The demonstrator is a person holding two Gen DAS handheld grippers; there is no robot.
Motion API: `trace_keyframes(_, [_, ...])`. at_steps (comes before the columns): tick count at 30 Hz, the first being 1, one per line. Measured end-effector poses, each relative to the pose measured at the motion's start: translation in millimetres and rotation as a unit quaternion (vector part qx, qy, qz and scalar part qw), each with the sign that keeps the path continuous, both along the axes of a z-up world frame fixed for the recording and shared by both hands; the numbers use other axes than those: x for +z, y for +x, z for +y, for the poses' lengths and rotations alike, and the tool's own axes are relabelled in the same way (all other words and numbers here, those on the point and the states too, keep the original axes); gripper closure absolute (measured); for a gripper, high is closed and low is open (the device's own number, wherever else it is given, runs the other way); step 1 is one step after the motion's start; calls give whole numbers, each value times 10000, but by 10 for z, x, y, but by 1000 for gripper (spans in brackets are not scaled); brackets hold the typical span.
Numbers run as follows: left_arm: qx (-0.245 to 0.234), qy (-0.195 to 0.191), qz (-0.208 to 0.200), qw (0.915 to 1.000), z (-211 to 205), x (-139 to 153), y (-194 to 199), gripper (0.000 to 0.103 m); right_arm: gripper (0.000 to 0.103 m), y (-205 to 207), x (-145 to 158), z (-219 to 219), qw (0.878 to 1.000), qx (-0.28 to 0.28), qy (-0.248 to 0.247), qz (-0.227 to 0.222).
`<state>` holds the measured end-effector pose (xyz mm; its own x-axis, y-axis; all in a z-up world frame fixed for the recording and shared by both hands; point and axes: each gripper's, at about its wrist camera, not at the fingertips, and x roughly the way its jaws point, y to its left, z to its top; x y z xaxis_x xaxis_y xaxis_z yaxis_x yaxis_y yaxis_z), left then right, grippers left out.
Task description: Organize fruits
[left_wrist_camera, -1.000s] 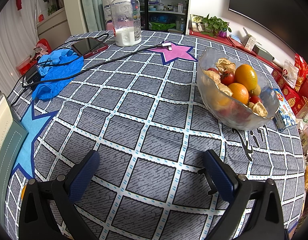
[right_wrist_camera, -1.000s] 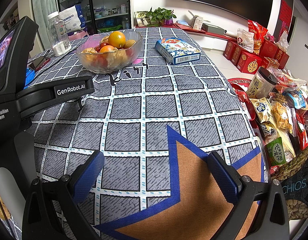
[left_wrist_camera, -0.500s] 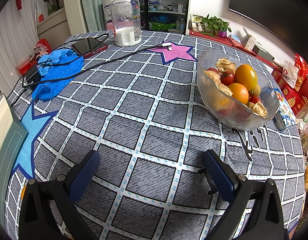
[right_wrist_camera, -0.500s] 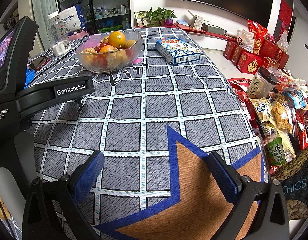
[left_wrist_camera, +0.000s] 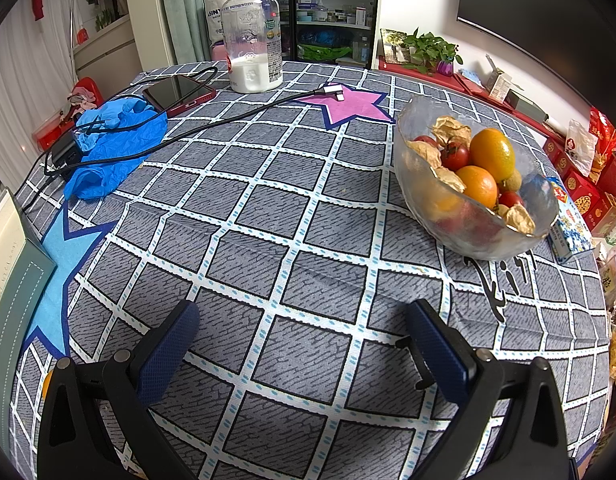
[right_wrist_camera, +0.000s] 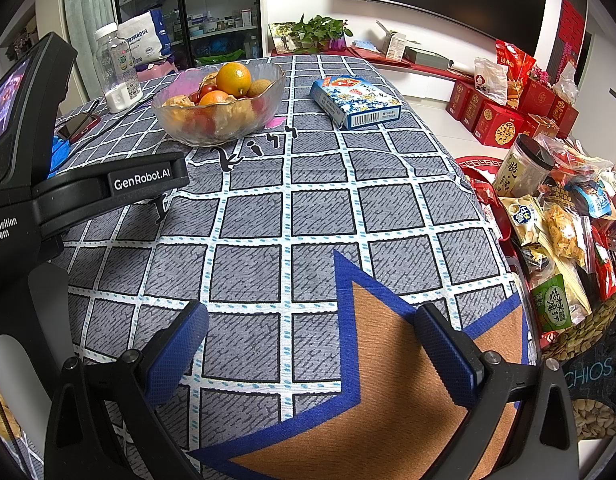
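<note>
Hovering low over the checked tablecloth (left_wrist_camera: 268,208): left gripper (left_wrist_camera: 304,336) and right gripper (right_wrist_camera: 312,332), both gaping wide, gripping nothing. Sitting at the far right: glass bowl (left_wrist_camera: 424,196) heaped with oranges (left_wrist_camera: 491,153), tomatoes, husked fruit. Likely beginning the first reach; best approaching from above, closing gently on one top orange, avoiding the rim.

Table (left_wrist_camera: 292,216) carries bowl (left_wrist_camera: 428,200), bottle (left_wrist_camera: 252,40), phone (left_wrist_camera: 178,92).

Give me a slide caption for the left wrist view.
Open left claw hovers over the checked tablecloth, glass fruit bowl ahead to its right.
</note>
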<state>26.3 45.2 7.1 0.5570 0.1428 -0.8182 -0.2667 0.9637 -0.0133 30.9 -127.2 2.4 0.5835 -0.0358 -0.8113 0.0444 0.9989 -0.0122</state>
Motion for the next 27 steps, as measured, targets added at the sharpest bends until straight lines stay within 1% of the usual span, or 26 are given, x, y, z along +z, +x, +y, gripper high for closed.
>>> trace_keyframes(27, [-2, 1, 4, 10000, 0, 1, 1, 0, 0, 7, -6, -14, 10000, 0, 0, 0])
